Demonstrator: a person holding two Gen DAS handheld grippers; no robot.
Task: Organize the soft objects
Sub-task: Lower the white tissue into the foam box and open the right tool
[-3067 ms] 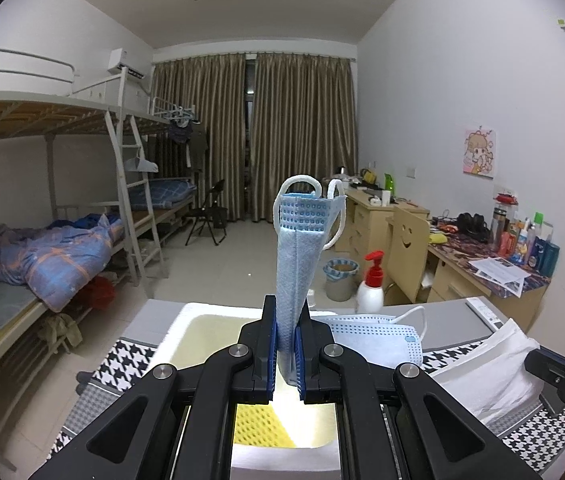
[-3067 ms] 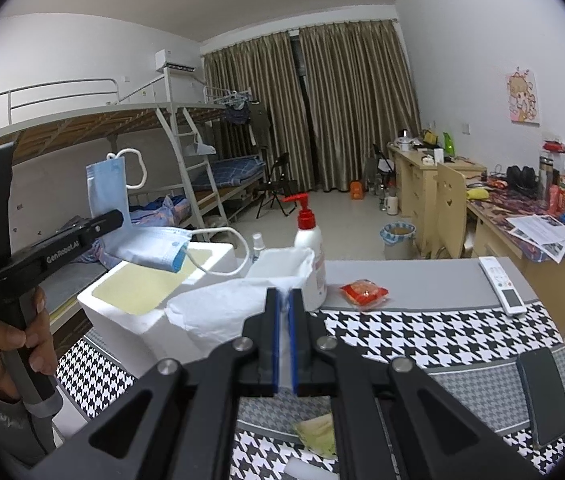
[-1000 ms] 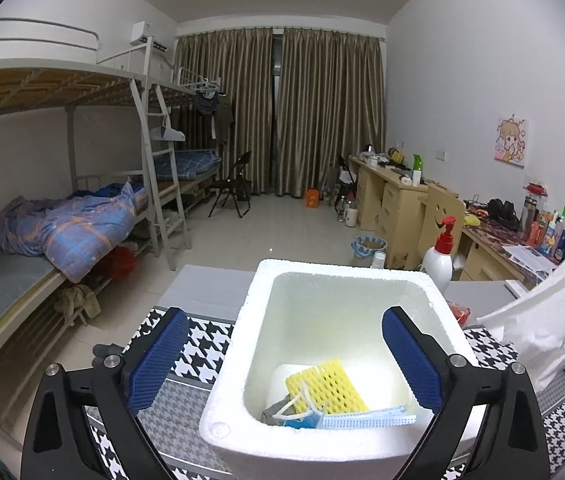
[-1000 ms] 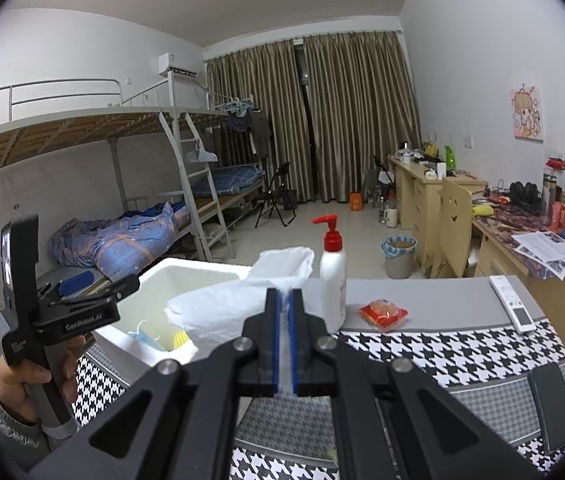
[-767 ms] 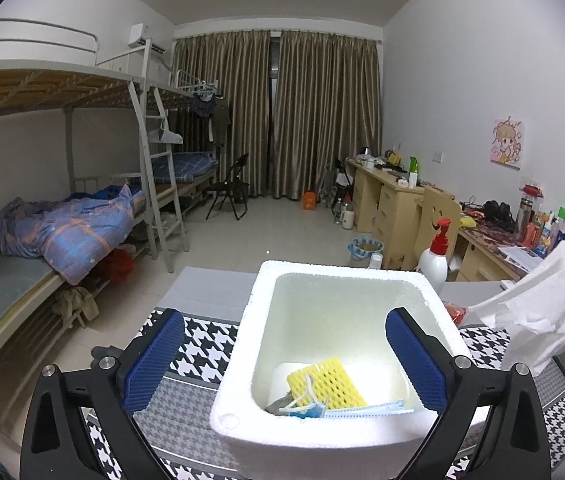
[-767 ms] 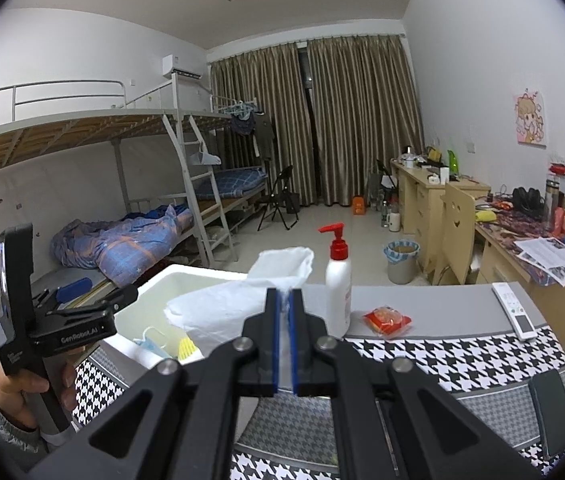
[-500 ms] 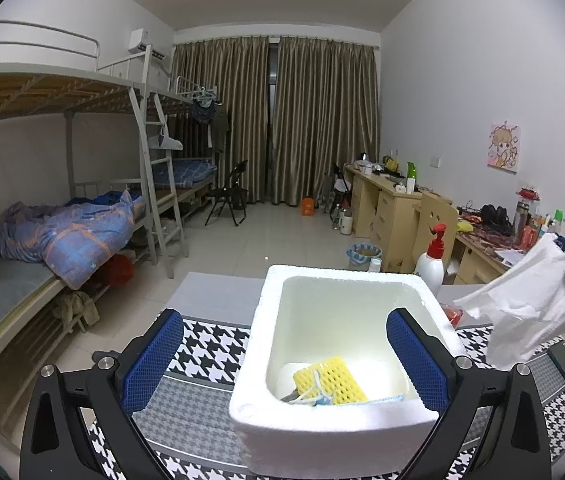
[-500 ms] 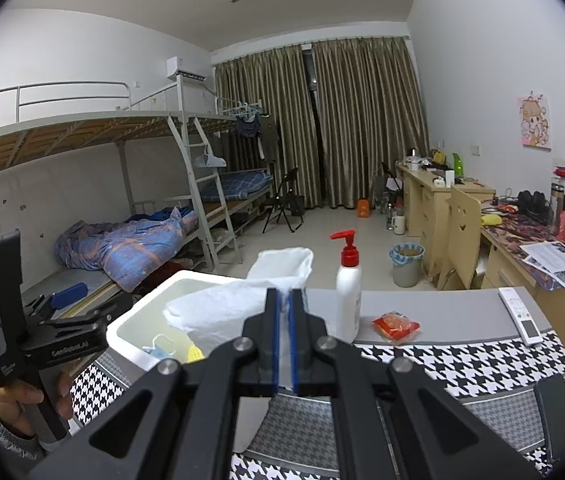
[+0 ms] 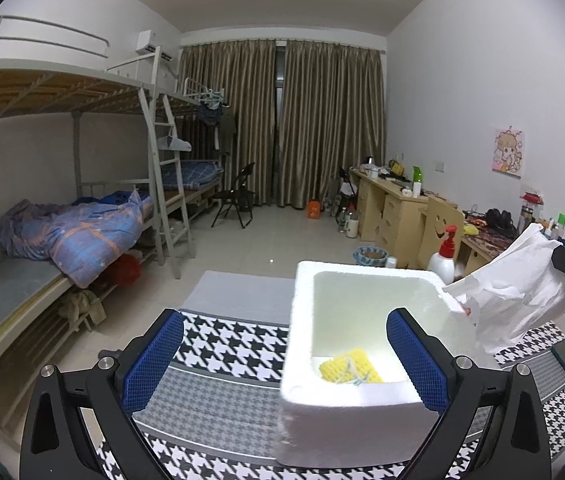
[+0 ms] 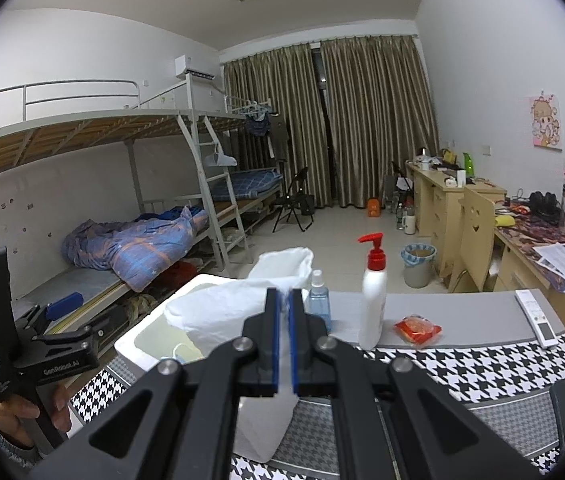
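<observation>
White foam box point(image 9: 366, 432) on the houndstooth table point(image 9: 226, 360) already holds a yellow mesh sponge point(image 9: 348, 368) and a blue mask point(image 10: 180, 350). Left gripper point(image 9: 284, 360) spread wide, empty, beside the box. Right gripper point(image 10: 283, 344) clamped on white tissue point(image 10: 222, 312), which hangs at the box's rim, not yet inside. Remaining, by my estimate: drop the tissue in.

Grainy matt white foam box point(image 9: 346, 408); crinkled thin white plastic bag point(image 10: 218, 312); woven houndstooth cloth on the tabletop point(image 9: 218, 364).
</observation>
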